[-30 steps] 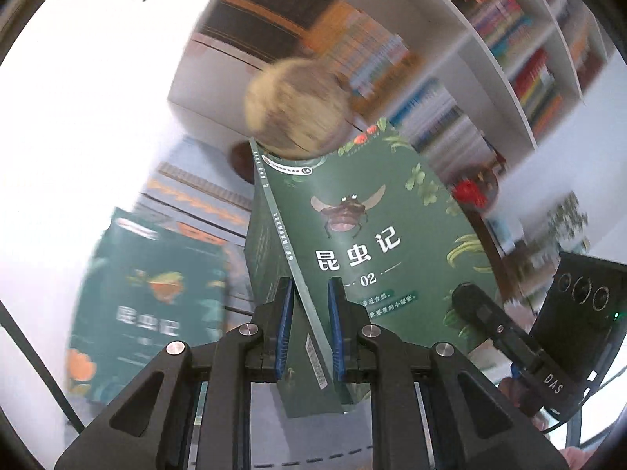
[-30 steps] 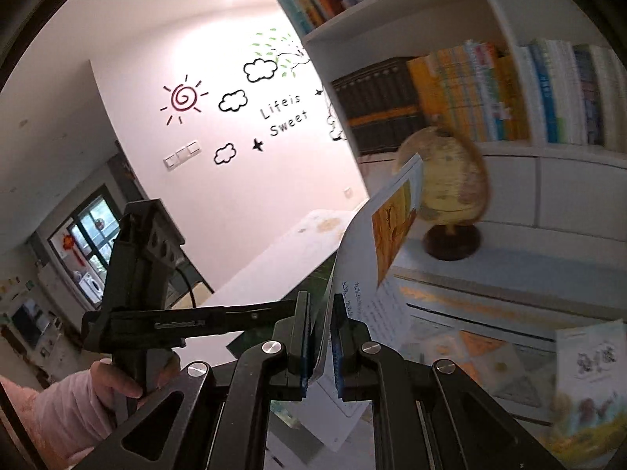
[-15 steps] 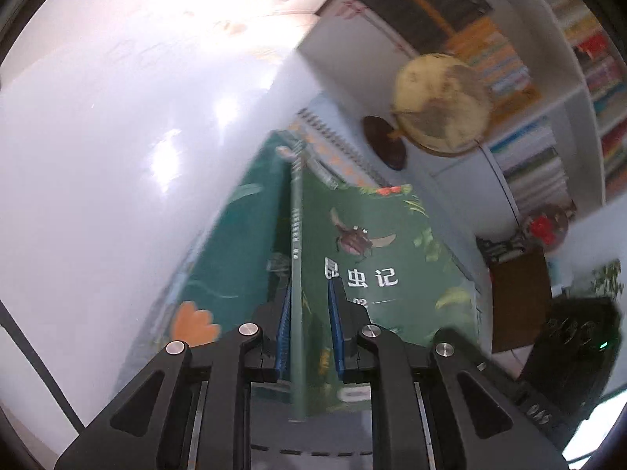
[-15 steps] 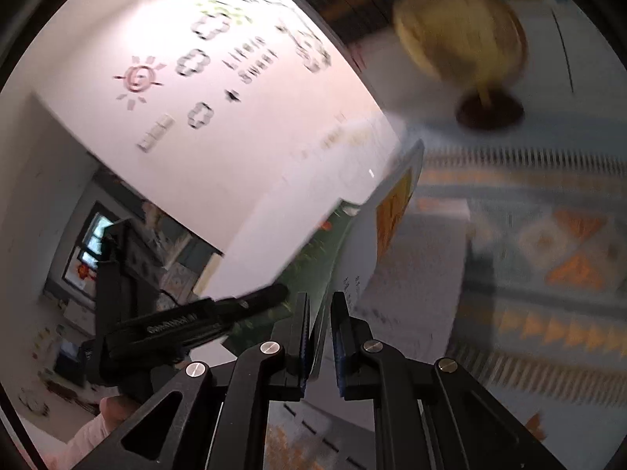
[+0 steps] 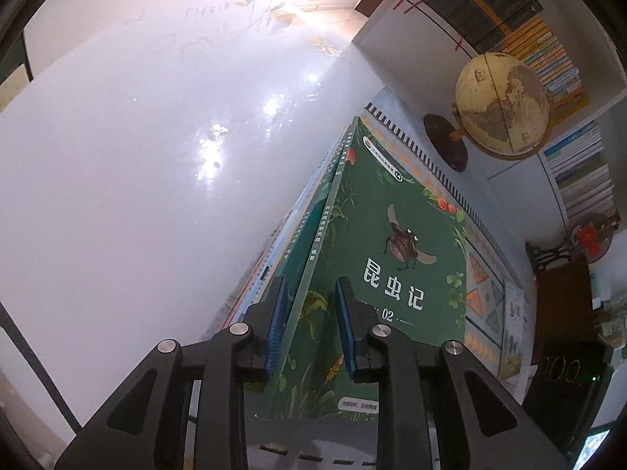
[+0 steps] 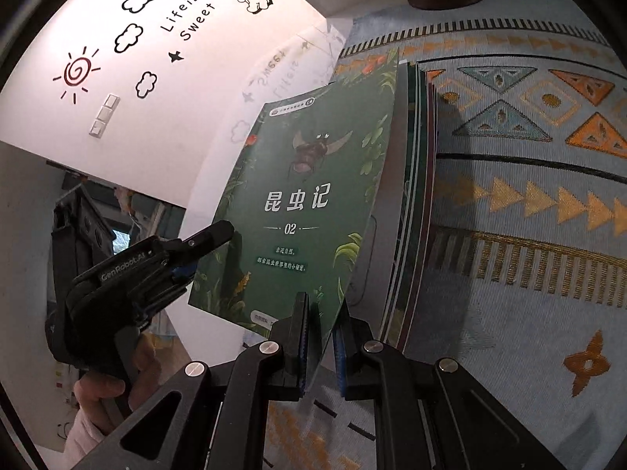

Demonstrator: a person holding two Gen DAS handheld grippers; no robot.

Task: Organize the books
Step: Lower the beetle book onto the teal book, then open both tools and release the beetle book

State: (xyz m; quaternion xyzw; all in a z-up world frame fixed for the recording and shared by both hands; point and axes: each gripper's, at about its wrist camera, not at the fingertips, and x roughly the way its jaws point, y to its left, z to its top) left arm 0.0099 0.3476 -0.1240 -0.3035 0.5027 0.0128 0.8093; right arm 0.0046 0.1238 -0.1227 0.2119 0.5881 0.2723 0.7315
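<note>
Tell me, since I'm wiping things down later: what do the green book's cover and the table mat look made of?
Green book: apparently matte coated paper, a thin soft cover that bows. Table mat: seemingly woven fabric, with visible weave and geometric pattern.

I've brought the green book [image 5: 395,274] down from in front of the globe [image 5: 503,105] onto the stack [image 6: 419,196] near its base. My left gripper [image 5: 309,325] is opening; its pads seem barely touching.

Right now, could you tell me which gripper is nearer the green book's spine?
Left. The left gripper straddles the spine of the green book, jaws opening; the right gripper pinches the cover's opposite edge.
</note>
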